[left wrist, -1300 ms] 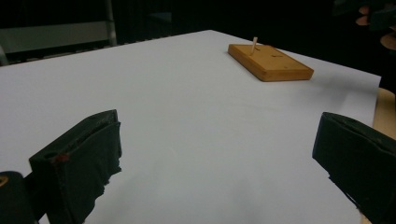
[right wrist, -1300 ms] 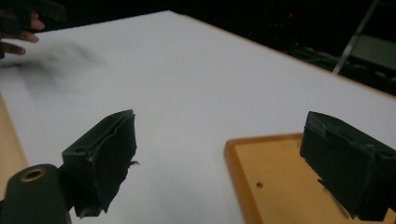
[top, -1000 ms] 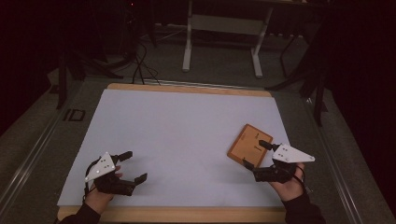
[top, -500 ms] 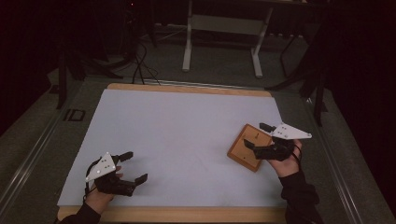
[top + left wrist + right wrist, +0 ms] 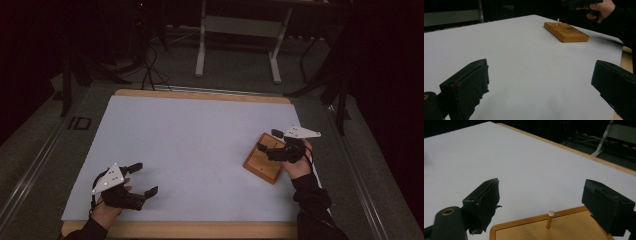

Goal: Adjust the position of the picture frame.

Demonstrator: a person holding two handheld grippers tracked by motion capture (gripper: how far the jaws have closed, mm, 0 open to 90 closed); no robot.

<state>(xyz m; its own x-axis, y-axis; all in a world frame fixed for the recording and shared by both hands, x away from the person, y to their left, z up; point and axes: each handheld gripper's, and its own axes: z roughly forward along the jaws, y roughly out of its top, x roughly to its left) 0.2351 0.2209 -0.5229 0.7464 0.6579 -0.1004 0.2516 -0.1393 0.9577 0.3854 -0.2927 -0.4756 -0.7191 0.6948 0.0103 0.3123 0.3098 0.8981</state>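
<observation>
While I hold both tools over the white sheet (image 5: 200, 150), the wooden board (image 5: 264, 159) lies at the lower right of the high view. It is a flat rectangular block, orange-brown, with a raised rim, and one thin upright peg (image 5: 549, 219) stands on it near one end. I can read no label or writing on it. My right gripper (image 5: 267, 140) hovers over the board, jaws spread wide, grasping nothing. My left gripper (image 5: 141, 178) sits at the lower left, also released, well apart from the board.
</observation>
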